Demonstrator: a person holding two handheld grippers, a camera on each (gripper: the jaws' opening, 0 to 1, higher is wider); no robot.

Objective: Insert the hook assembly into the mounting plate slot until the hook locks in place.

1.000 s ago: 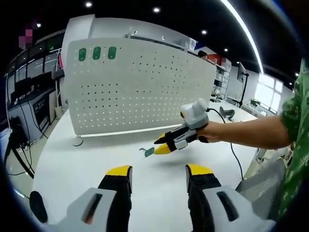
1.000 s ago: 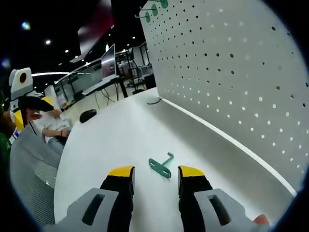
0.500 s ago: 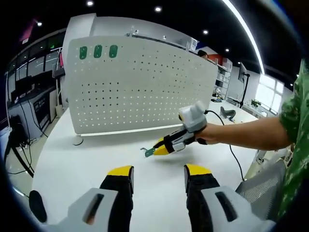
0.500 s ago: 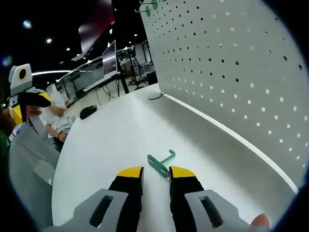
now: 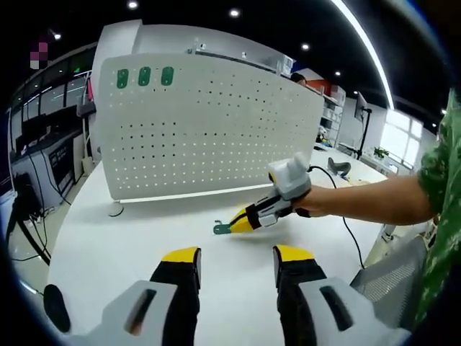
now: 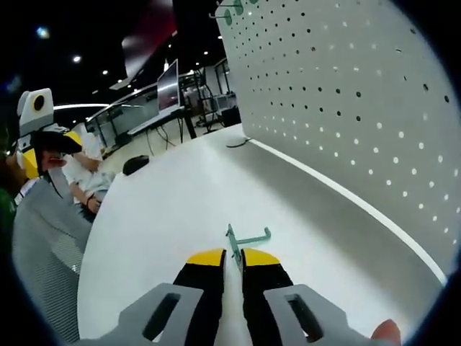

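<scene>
Bright ceiling lights, fisheye-warped edges

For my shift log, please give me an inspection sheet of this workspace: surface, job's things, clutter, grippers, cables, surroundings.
Surface: white table, mostly bare.
Job's things: green hook pinched at its plate end by the right gripper; white pegboard upright, three green hooks at its top corner.
Clutter: dark mouse-like object near the table edge.
Grippers: right shut on the hook; left gripper open, holding nothing.
Cables: black cable trailing behind the right gripper.
Surroundings: office desks, monitors, ceiling lights, mesh chair.
</scene>
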